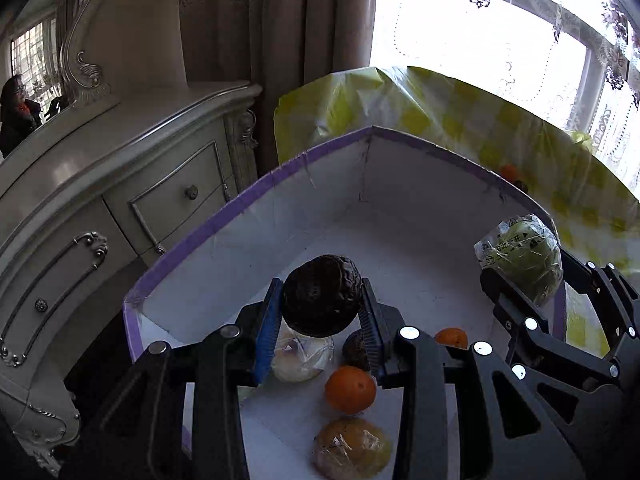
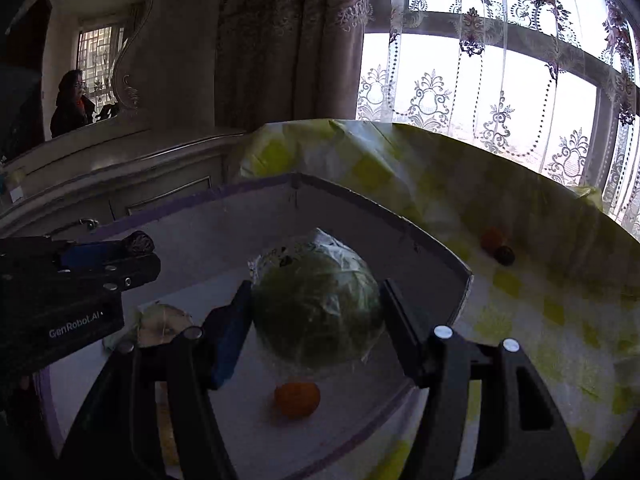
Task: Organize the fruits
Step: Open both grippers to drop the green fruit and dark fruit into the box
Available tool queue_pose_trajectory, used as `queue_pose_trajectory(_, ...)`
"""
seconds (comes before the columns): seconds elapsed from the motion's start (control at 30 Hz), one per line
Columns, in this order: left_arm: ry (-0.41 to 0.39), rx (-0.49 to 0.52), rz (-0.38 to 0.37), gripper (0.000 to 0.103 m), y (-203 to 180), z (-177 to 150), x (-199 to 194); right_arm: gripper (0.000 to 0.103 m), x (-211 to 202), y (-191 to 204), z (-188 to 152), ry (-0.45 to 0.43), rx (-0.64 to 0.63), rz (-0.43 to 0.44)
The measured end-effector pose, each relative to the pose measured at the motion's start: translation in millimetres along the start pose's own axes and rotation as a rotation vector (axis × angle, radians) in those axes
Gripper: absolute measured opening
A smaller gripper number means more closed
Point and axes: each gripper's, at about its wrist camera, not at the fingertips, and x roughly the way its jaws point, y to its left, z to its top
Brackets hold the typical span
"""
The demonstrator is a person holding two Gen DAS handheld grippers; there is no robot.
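My left gripper (image 1: 320, 304) is shut on a dark wrinkled passion fruit (image 1: 320, 294) and holds it above the white box with purple rim (image 1: 256, 196). My right gripper (image 2: 316, 312) is shut on a green plastic-wrapped fruit (image 2: 316, 300), also over the box (image 2: 440, 256); it shows in the left wrist view (image 1: 520, 256) too. In the box lie an orange (image 1: 350, 390), a wrapped yellow fruit (image 1: 352, 450), a wrapped pale fruit (image 1: 302, 354), another dark fruit (image 1: 354, 350) and a second orange (image 1: 452, 338). The left gripper with its fruit (image 2: 138, 242) shows in the right wrist view.
The box stands on a table with a yellow checked cloth (image 2: 540, 300). An orange (image 2: 492, 238) and a small dark fruit (image 2: 504, 255) lie on the cloth beyond the box. A cream dresser (image 1: 120, 200) stands to the left, curtains and a window behind.
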Motion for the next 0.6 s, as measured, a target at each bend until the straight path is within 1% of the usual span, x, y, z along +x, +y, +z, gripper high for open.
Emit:
queue_pose_trajectory(0.03,0.022,-0.014,-0.011,0.036,3,1,4,0.064,6,2,1,0.022,-0.010,-0.001)
queue_pose_trajectory(0.07,0.025,-0.022,-0.027,0.036,4,1,4,0.064,12,4,1,0.053,-0.027,0.000)
queue_pose_trajectory(0.13,0.024,-0.009,-0.008,0.036,4,2,5,0.064,23,9,2,0.109,-0.059,-0.004)
queue_pose_trajectory(0.23,0.053,-0.029,-0.040,0.037,8,3,9,0.064,34,12,0,0.148,-0.070,-0.006)
queue_pose_trajectory(0.27,0.057,-0.036,-0.038,0.039,10,4,10,0.064,35,12,-1,0.154,-0.062,-0.001)
queue_pose_trajectory(0.33,0.060,-0.041,-0.042,0.047,12,5,10,0.065,35,10,-2,0.152,-0.046,0.008)
queue_pose_trajectory(0.37,0.056,-0.046,-0.048,0.059,12,5,8,0.066,35,10,-2,0.146,-0.046,0.000)
queue_pose_trajectory(0.4,0.047,-0.050,-0.047,0.074,13,6,7,0.072,33,8,-1,0.136,-0.046,-0.014)
queue_pose_trajectory(0.47,0.019,-0.060,-0.041,0.089,13,8,2,0.082,31,4,3,0.121,-0.039,-0.016)
queue_pose_trajectory(0.6,0.024,-0.059,-0.036,0.089,13,9,3,0.082,30,1,2,0.117,-0.028,-0.007)
